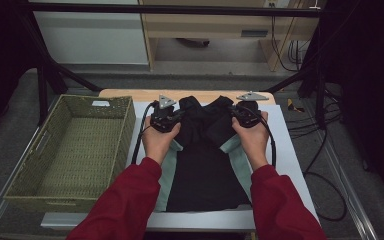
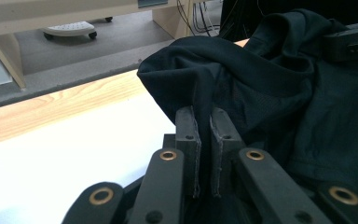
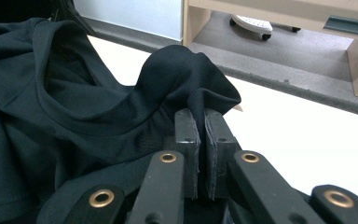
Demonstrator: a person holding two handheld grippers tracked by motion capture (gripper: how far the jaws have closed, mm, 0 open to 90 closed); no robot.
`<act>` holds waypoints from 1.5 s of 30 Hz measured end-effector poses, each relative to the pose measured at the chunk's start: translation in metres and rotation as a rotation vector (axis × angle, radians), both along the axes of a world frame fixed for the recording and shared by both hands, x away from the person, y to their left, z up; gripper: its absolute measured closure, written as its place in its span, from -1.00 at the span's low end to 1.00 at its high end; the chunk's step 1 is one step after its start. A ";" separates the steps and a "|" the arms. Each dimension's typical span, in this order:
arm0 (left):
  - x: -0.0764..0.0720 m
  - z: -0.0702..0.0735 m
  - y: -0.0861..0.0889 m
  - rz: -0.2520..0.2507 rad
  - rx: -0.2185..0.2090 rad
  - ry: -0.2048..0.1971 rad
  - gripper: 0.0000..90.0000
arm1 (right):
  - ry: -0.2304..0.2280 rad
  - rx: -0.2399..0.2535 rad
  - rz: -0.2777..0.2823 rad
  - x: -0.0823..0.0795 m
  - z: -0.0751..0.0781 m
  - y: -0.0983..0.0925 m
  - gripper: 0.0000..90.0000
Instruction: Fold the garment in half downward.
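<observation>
You are pinching the soft black shirt with pale green sides (image 1: 202, 165) in your left gripper (image 2: 204, 126) and right gripper (image 3: 201, 126), folding barely begun, the green woven basket (image 1: 40, 150) waiting.

- The shirt (image 1: 202, 170) is black with pale green side panels.
- It lies mostly flat on the white mat (image 1: 290, 150), right of the basket (image 1: 70, 145), its hem toward the person.
- Its far end, the collar part, is bunched and raised off the mat, well right of the basket.
- In the left gripper view a fold of the shirt (image 2: 270, 88) hangs pinched and draped; in the right gripper view another fold (image 3: 186, 79) rises in a hump, with the ribbed collar beside it.
</observation>
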State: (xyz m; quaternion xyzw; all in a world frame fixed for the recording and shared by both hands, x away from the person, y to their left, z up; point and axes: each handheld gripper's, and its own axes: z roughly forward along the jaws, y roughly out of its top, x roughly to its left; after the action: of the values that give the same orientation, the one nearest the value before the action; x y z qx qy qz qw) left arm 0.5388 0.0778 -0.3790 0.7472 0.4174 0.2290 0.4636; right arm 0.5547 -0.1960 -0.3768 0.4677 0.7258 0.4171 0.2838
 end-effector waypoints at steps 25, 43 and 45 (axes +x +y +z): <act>-0.016 -0.016 -0.005 -0.009 0.008 0.012 0.87 | 0.022 0.023 0.005 -0.011 -0.023 0.000 0.91; -0.019 -0.034 -0.002 -0.014 -0.011 0.029 0.87 | 0.042 0.023 0.009 -0.018 -0.040 -0.001 0.91; -0.020 -0.036 -0.001 -0.015 -0.020 0.028 0.87 | 0.042 0.037 0.011 -0.021 -0.041 -0.001 0.91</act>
State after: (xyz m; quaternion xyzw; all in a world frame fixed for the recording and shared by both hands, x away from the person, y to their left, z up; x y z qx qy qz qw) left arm 0.5184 0.0767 -0.4146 0.7488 0.4205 0.2112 0.4668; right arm 0.5340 -0.1975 -0.4174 0.4773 0.7265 0.4220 0.2576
